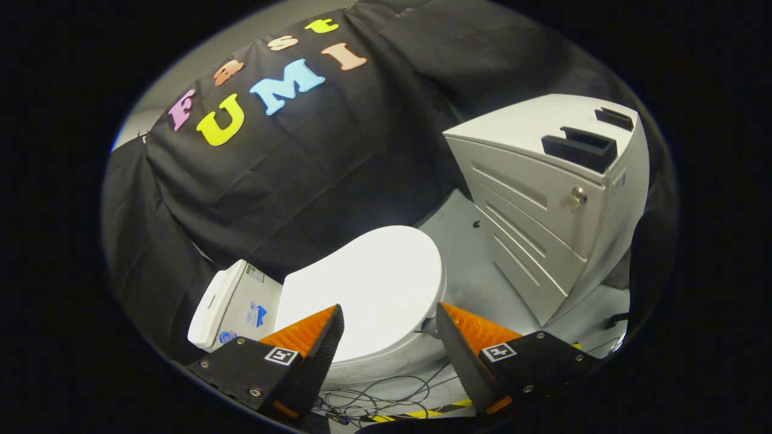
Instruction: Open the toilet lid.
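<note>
Glossy smooth plastic toilet lid (pixel 368 283), shut, glossy white cistern (pixel 232 304), matt painted metal drawer cabinet (pixel 531 241) with shiny metal lock (pixel 578 196), creased matt black cloth wall (pixel 313 163), smooth grey floor (pixel 476 271), open claw (pixel 389 328) ridged inside

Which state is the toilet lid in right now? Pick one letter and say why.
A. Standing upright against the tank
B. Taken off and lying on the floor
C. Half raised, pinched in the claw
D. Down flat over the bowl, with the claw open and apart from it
D. The toilet lid lies flat and closed over the bowl, while the claw is open above it, its fingers spread and touching nothing.
</note>
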`<state>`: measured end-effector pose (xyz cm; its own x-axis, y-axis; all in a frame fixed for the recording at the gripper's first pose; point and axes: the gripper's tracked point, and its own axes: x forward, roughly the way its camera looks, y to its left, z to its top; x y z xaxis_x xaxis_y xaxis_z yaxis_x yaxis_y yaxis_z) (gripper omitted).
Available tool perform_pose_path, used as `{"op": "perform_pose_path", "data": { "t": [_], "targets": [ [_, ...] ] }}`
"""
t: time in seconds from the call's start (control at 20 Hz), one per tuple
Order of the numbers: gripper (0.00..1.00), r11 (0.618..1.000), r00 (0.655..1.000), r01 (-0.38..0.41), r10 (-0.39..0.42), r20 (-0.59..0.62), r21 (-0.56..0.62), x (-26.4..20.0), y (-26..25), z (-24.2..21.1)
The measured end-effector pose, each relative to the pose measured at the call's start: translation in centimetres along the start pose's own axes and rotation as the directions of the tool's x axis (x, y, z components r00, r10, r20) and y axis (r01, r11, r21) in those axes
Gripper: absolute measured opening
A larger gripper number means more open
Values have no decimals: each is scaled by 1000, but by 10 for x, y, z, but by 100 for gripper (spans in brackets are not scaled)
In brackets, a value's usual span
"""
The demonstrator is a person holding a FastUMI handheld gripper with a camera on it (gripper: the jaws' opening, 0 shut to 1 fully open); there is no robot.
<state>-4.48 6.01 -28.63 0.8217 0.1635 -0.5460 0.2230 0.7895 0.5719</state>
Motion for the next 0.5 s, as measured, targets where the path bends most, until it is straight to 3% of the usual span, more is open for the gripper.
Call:
{"op": "perform_pose_path", "data": {
  "t": [0.5],
  "targets": [
    [94, 984, 996, 62, -49, -80, 167, 19, -44, -35]
  ]
}}
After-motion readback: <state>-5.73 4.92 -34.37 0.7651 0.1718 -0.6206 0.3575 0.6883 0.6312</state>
